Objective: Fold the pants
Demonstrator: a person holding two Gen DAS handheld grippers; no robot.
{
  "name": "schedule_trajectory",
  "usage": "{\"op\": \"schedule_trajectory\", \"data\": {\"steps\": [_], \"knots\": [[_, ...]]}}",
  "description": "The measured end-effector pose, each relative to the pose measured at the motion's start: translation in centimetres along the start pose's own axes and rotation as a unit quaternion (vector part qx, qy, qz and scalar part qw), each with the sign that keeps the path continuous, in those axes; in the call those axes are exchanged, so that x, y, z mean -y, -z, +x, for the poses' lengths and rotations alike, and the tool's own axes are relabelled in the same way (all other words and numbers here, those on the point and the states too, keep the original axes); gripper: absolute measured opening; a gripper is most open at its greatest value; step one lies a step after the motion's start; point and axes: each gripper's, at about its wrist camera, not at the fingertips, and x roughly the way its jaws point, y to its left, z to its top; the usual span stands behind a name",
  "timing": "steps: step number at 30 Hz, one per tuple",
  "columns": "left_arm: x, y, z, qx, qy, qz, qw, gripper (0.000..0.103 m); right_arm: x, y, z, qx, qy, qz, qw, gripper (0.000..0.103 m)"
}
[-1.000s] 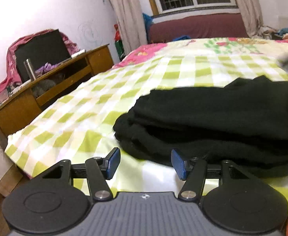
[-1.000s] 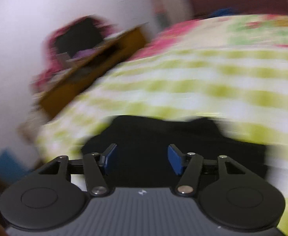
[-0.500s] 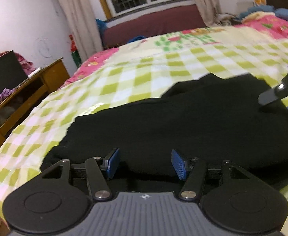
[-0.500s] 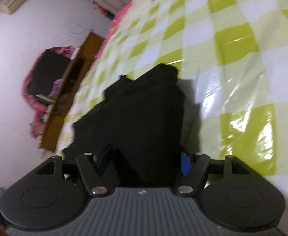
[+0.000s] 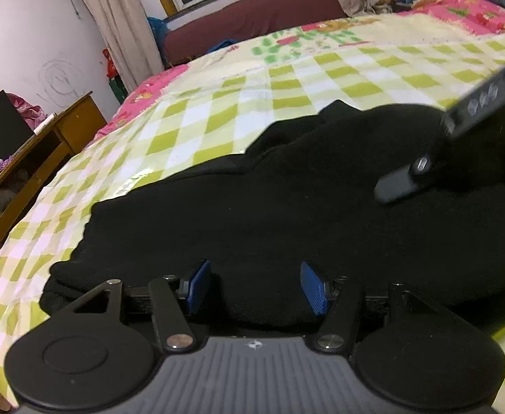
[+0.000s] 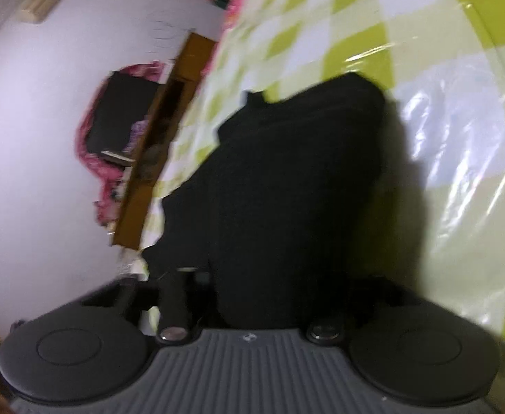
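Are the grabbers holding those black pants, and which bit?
The right hand-held gripper is closing on the black fabric pants at their near edge. The left hand-held gripper is open, holding nothing.

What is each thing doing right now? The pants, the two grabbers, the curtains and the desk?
Black pants: lying bunched on the checked bed cover, not neatly folded.
Left gripper: open, pads apart just above the pants' near edge.
Right gripper: closing, black fabric between its jaws.
Curtains: drawn aside from the window.
Desk: open-fronted, things inside.
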Motion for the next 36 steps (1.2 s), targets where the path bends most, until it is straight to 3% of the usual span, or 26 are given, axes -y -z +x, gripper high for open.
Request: {"op": "schedule_trajectory", "data": {"steps": [1, 7, 12, 14, 16, 19, 22, 23, 26, 28, 30, 33, 36], "knots": [[0.4, -0.2, -0.1, 0.001, 0.003, 0.003, 1.0000, 0.071, 0.1, -0.2, -1.0, 0.005, -0.003, 0.001, 1.000, 0.015], [6.3, -2.1, -1.6, 0.017, 0.063, 0.046, 0.9968, 0.071, 1.6, -0.2, -7.8, 0.028, 0.053, -0.017, 0.998, 0.014], [12.6, -3.8, -3.1, 0.036, 0.170, 0.065, 0.9826, 0.072, 3.6, 1.5, -16.1, 0.061, 0.123, -0.014, 0.990, 0.015], [14.9, -4.4, -3.5, 0.039, 0.203, 0.077, 0.9754, 0.073, 4.9, 2.4, -19.6, 0.083, 0.163, -0.002, 0.983, 0.024], [17.0, -4.8, -3.9, 0.041, 0.209, 0.099, 0.9720, 0.074, 5.7, 2.8, -22.1, 0.093, 0.202, 0.013, 0.975, 0.040], [17.5, -5.0, -4.5, 0.044, 0.209, 0.106, 0.9712, 0.075, 5.6, 3.3, -25.3, 0.132, 0.222, 0.015, 0.966, 0.040], [15.4, -4.6, -5.0, 0.041, 0.184, 0.091, 0.9778, 0.076, 2.9, 4.1, -27.0, 0.181, 0.277, -0.046, 0.943, 0.040], [14.1, -4.4, -5.2, 0.039, 0.174, 0.081, 0.9805, 0.079, 1.9, 4.2, -27.2, 0.186, 0.272, -0.073, 0.941, 0.040], [11.0, -3.7, -5.2, 0.030, 0.137, 0.059, 0.9883, 0.087, -1.2, 4.1, -23.8, 0.159, 0.220, -0.127, 0.954, 0.040], [9.0, -3.1, -4.7, 0.021, 0.097, 0.046, 0.9940, 0.088, -3.0, 3.6, -19.6, 0.118, 0.187, -0.161, 0.962, 0.041], [7.3, -2.5, -4.8, 0.017, 0.083, 0.024, 0.9962, 0.087, -4.3, 3.0, -15.7, 0.078, 0.164, -0.183, 0.966, 0.042], [5.3, -2.2, -5.2, 0.020, 0.099, -0.009, 0.9949, 0.087, -6.6, 2.5, -9.5, 0.025, 0.143, -0.225, 0.963, 0.048], [5.2, -1.7, -5.7, 0.036, 0.066, 0.004, 0.9972, 0.087, -8.6, 2.9, -5.4, -0.021, 0.131, -0.257, 0.957, 0.048]]}}
